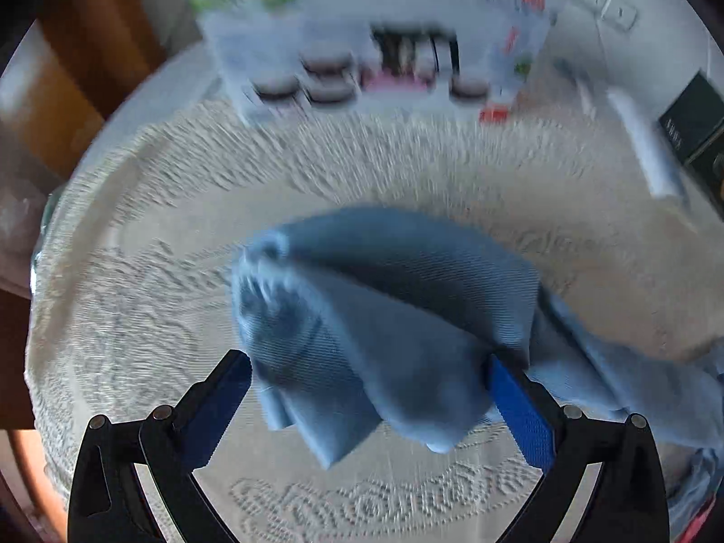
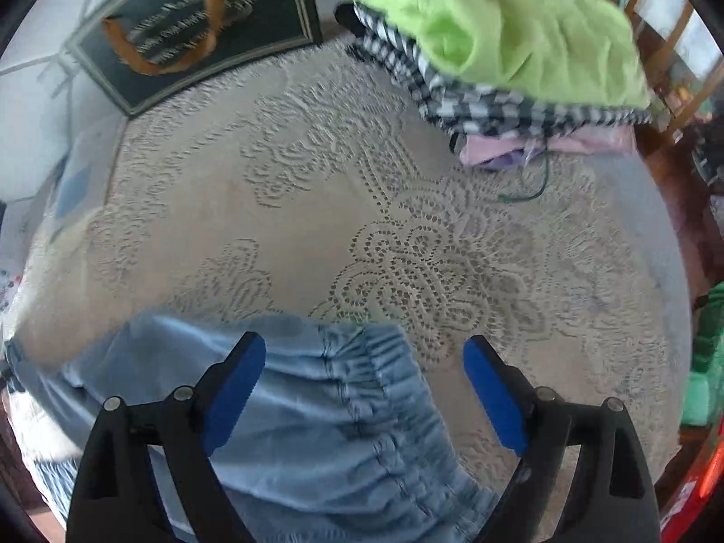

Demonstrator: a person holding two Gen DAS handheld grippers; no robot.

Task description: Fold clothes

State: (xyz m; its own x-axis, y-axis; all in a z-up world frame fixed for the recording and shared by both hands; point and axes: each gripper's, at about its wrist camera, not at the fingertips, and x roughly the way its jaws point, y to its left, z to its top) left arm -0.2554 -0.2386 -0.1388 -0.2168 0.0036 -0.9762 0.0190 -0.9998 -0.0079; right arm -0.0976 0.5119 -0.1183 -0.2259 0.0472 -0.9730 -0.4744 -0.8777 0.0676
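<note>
A light blue garment (image 1: 384, 312) lies bunched on the lace-covered table (image 1: 135, 298). In the left wrist view its folded end hangs between and over the fingers of my left gripper (image 1: 366, 362), whose jaws stand wide apart; the picture is blurred by motion. In the right wrist view the same garment's elastic waistband (image 2: 375, 384) lies under my right gripper (image 2: 364, 353), which is open and hovers just above the cloth without pinching it.
A stack of folded clothes with a lime-green top piece (image 2: 507, 31) over checked fabric (image 2: 475, 99) sits at the far right. A dark framed box (image 2: 194, 22) stands at the back. Papers and a blister pack (image 1: 375, 63) lie at the far side.
</note>
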